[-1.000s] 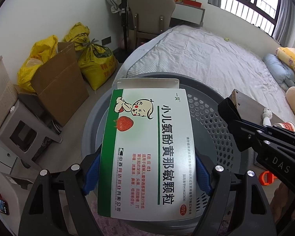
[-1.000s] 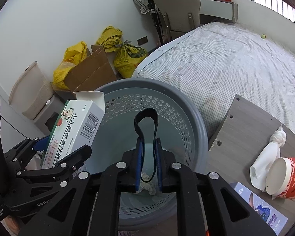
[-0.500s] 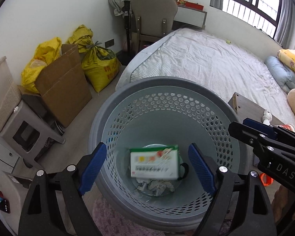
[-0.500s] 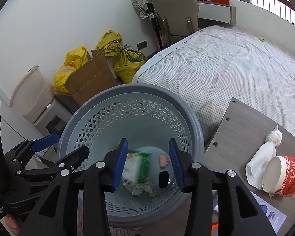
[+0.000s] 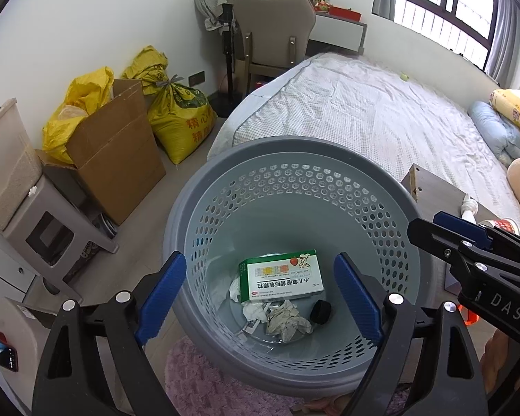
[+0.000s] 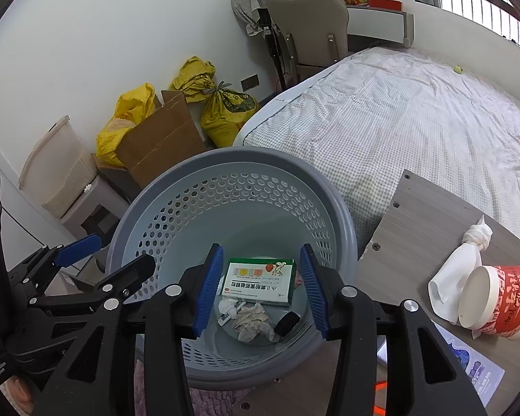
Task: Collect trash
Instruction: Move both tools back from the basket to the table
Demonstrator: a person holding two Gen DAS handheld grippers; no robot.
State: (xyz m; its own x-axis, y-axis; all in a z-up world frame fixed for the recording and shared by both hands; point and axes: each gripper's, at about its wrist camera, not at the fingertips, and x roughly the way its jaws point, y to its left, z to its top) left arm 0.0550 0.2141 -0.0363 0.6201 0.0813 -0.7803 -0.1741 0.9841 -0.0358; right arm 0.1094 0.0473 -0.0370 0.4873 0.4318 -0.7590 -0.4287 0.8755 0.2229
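Note:
A grey perforated waste basket [image 5: 294, 152] stands on the floor below both grippers; it also shows in the right wrist view [image 6: 225, 163]. Inside lie a green-and-white medicine box [image 5: 280, 275] [image 6: 260, 280], crumpled tissues [image 5: 284, 319] [image 6: 251, 322] and a small black strap [image 5: 320, 312] [image 6: 287, 322]. My left gripper [image 5: 260, 294] is open and empty above the basket. My right gripper [image 6: 260, 291] is open and empty above the basket's near side.
A wooden bedside table [image 6: 433, 222] at right holds a knotted white bag [image 6: 457, 267], a red paper cup [image 6: 495, 301] and a leaflet [image 6: 482, 378]. A bed [image 5: 381, 114] lies behind. Cardboard box [image 5: 118, 149], yellow sacks [image 5: 180, 118] and a grey stool [image 5: 55, 228] stand at left.
My left gripper opened and dropped the medicine box into the basket. My right gripper opened and dropped the black strap. Both items now lie at the bottom.

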